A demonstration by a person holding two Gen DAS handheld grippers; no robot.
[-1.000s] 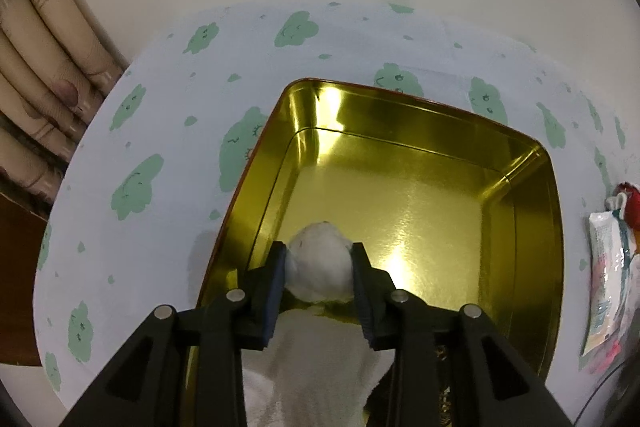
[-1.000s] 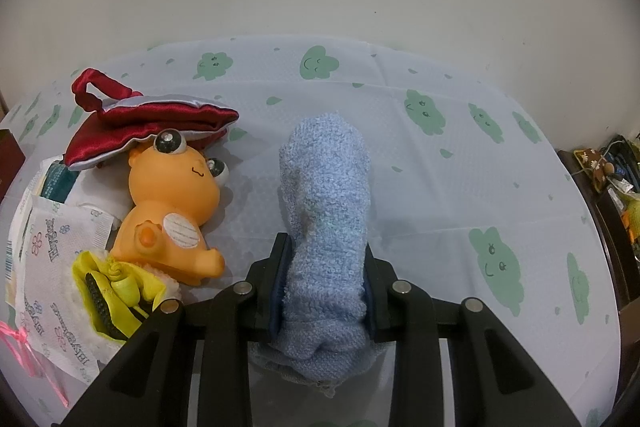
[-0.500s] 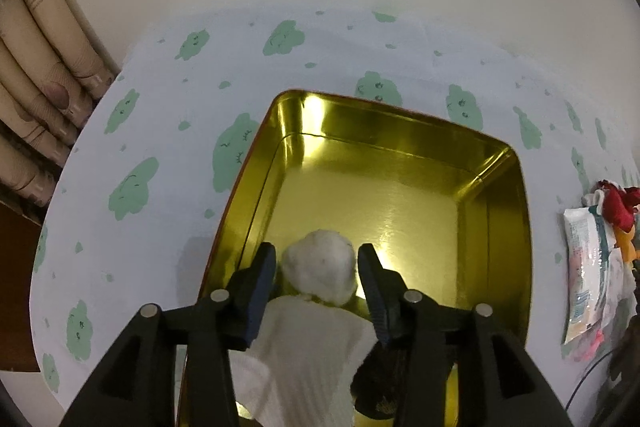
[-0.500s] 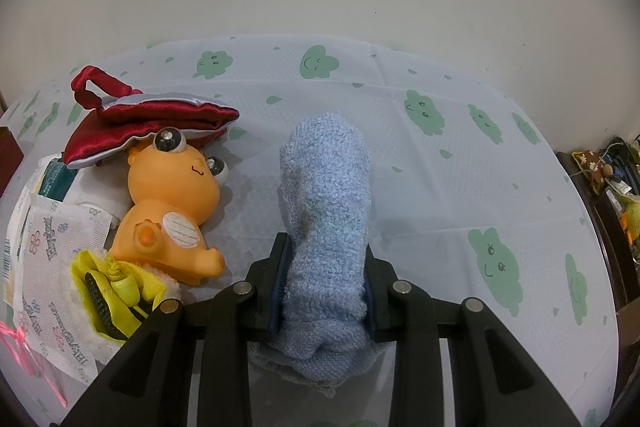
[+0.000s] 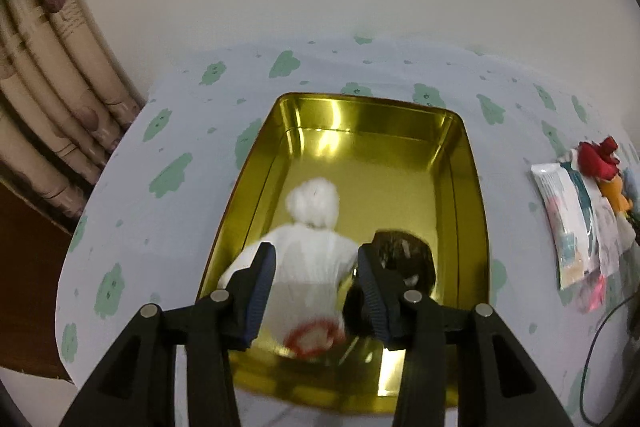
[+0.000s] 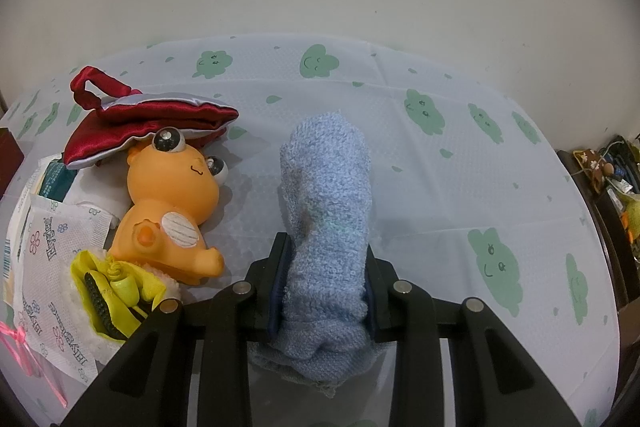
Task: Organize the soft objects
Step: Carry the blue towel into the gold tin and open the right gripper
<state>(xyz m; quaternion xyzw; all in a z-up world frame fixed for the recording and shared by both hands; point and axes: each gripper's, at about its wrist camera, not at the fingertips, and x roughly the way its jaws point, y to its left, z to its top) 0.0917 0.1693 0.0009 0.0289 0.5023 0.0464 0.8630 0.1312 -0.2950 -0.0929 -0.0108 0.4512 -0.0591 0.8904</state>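
Observation:
In the left wrist view a white soft toy [image 5: 310,251] with a round head lies in the gold tin [image 5: 468,195], beside a dark brown object [image 5: 404,251]. My left gripper [image 5: 316,271] is open above the toy, its jaws wide apart and off it. In the right wrist view my right gripper [image 6: 326,267] is shut on a rolled blue towel [image 6: 326,187], which sticks out forward over the tablecloth.
Left of the towel lie an orange rubber bear [image 6: 172,211], a red satin pouch [image 6: 140,123], a yellow item [image 6: 112,291] and tissue packets [image 6: 52,267]. The same pile shows at the right edge of the left wrist view [image 5: 580,211]. Rolled paper tubes [image 5: 48,99] stand at the left.
My left gripper opened and let go of the white toy, then pulled back and up; the toy now rests in the tin. The right gripper and towel have not moved.

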